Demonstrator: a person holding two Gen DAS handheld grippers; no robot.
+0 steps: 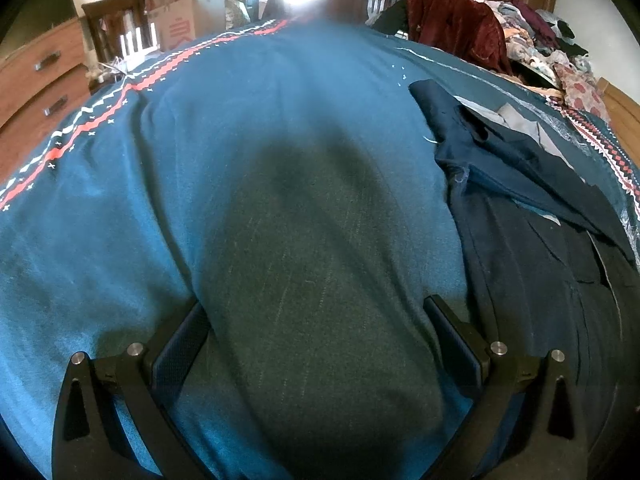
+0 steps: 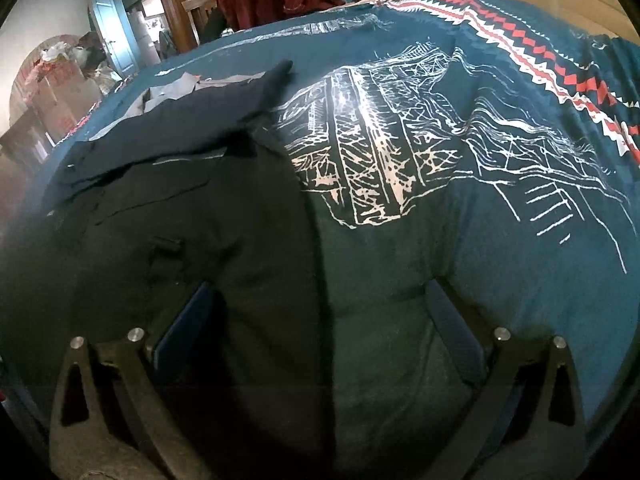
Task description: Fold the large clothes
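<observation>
Both grippers low over the bed now: left gripper (image 1: 316, 340) spread over bare teal bedspread (image 1: 280, 120), right gripper (image 2: 320, 320) spread across the dark garment (image 2: 192, 208) edge. Risk: those 2 fingers pinch bedspread too, dragging it into the fold.

Left tool (image 1: 316, 312) and right tool (image 2: 324, 300) both point forward, low, fingers spread wide apart.

R gripper (image 2: 320, 312) hovering wide open over dark garment (image 2: 192, 216)
Garment lying on teal bedspread (image 2: 520, 272) w/ white line print; gripper straddling garment's right edge.
</observation>
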